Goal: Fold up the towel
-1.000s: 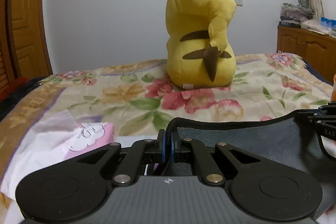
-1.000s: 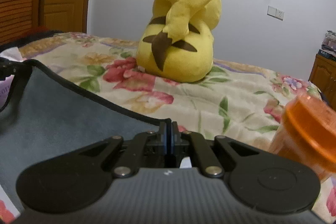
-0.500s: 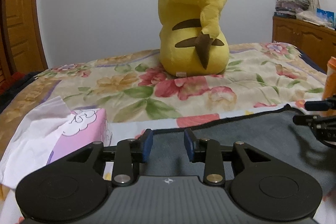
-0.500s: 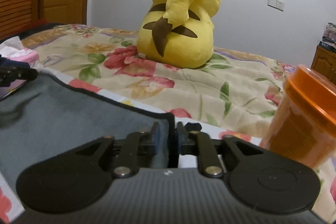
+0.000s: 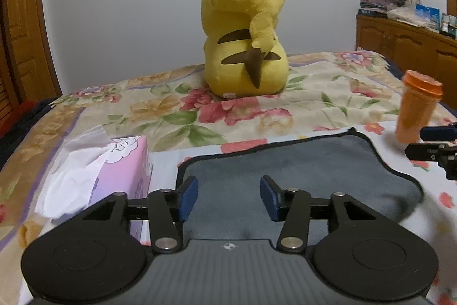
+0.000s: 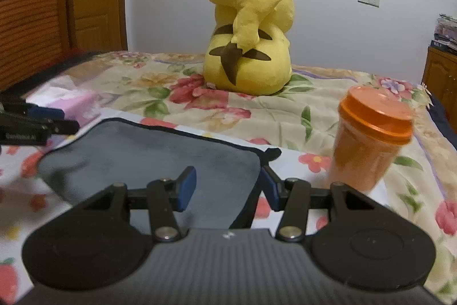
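Observation:
A dark grey towel (image 5: 285,162) with a black hem lies folded and flat on the floral bedspread; it also shows in the right wrist view (image 6: 160,156). My left gripper (image 5: 228,197) is open and empty, just above the towel's near left part. My right gripper (image 6: 227,187) is open and empty over the towel's near right edge. The right gripper's fingers (image 5: 431,143) show at the right edge of the left wrist view. The left gripper's fingers (image 6: 37,122) show at the left edge of the right wrist view.
A pink tissue box (image 5: 120,170) stands left of the towel. An orange lidded cup (image 6: 368,139) stands right of it. A large yellow plush (image 5: 242,27) sits farther back on the bed. A wooden dresser (image 5: 408,42) is at the far right, wooden doors at the left.
Both grippers were shut on the towel's edge and held it up. They lowered it, opened, and let it go. The towel now lies flat and both grippers have drawn back.

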